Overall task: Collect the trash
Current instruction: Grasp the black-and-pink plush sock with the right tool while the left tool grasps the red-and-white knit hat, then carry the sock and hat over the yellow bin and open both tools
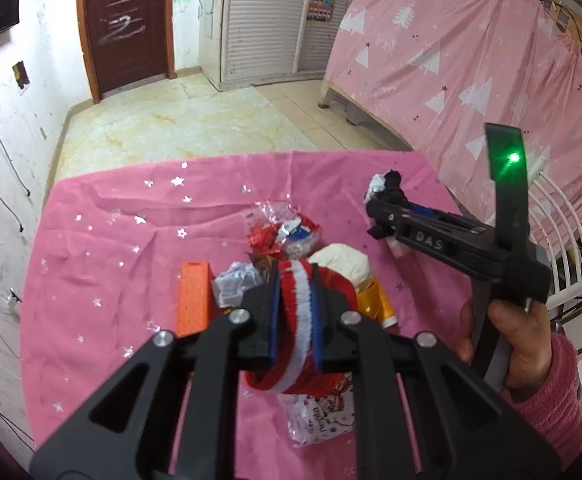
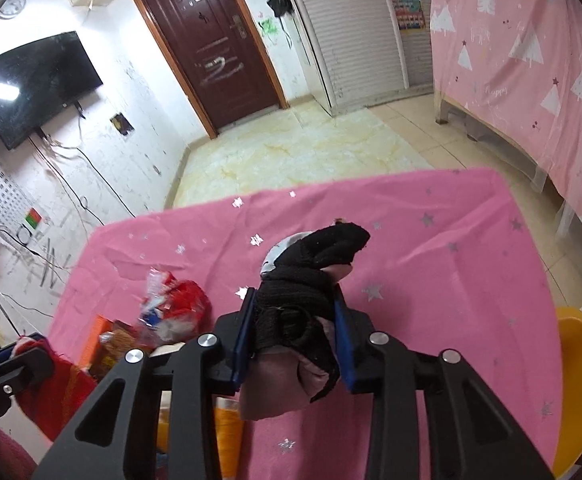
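My left gripper (image 1: 295, 280) is shut on a red and white fuzzy cloth (image 1: 297, 320), held just above the pink star-print tablecloth (image 1: 111, 260). My right gripper (image 2: 295, 300) is shut on a bundle of black and dusty-pink cloth (image 2: 303, 276), which sticks out past its fingertips; in the left wrist view the right gripper (image 1: 383, 208) hangs over the table's far right. Trash lies below the left gripper: a red crumpled wrapper (image 1: 287, 236), crumpled grey paper (image 1: 235, 280), an orange block (image 1: 194, 296), a cream round lump (image 1: 343, 264) and a printed white wrapper (image 1: 323, 416).
A yellow chair (image 2: 579, 360) stands at the table's right edge, with white chair rails (image 1: 563, 240) beside it. A bed under a pink tree-print sheet (image 2: 531, 60) runs along the right. Tiled floor (image 2: 291, 148), a dark door and a wall TV (image 2: 35, 84) lie beyond.
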Demonstrator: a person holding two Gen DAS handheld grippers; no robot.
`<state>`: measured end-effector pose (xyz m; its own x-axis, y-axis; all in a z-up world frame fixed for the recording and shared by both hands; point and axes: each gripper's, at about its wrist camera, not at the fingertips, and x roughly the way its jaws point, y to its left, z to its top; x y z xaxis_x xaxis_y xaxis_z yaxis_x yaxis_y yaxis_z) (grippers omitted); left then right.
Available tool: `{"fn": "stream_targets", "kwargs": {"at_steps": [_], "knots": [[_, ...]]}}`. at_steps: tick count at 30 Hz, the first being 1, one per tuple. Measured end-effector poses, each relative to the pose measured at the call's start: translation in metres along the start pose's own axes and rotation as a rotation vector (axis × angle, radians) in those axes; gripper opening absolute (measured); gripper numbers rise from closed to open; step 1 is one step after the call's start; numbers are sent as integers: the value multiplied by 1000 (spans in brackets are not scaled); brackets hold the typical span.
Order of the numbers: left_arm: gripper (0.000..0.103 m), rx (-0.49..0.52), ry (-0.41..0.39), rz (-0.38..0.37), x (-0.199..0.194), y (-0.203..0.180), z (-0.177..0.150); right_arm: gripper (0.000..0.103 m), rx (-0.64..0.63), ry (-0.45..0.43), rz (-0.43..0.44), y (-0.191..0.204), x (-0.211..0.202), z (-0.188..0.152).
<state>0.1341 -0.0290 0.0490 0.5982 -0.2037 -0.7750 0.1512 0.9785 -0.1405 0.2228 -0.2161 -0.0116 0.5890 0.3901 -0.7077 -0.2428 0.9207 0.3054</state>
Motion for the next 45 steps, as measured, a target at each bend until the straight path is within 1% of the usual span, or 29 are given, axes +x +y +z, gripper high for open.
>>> {"fn": "stream_targets", "kwargs": {"at_steps": [3,9,18,21,30,36,45], "knots": [[11,5,-16,7,-4,-2,5,28,-2,-23,2,-2,-12,3],[11,24,-37,-2,-12,-14,13,28,19,-71,0,-16,-38,6],[11,77,-65,1,-15,-47,24,28,54,-131,-13,-46,-72,5],[11,90,-55,-6,-10,-58,25,28,71,-147,-24,-58,-82,1],[11,145,-40,-48,3,-98,31,28,153,-199,-72,-115,-116,-19],[11,184,-39,-78,9,-131,35,28,222,-204,-87,-151,-126,-37],[11,247,-8,-124,26,-186,40,29,286,-208,-122,-192,-138,-60]]}}
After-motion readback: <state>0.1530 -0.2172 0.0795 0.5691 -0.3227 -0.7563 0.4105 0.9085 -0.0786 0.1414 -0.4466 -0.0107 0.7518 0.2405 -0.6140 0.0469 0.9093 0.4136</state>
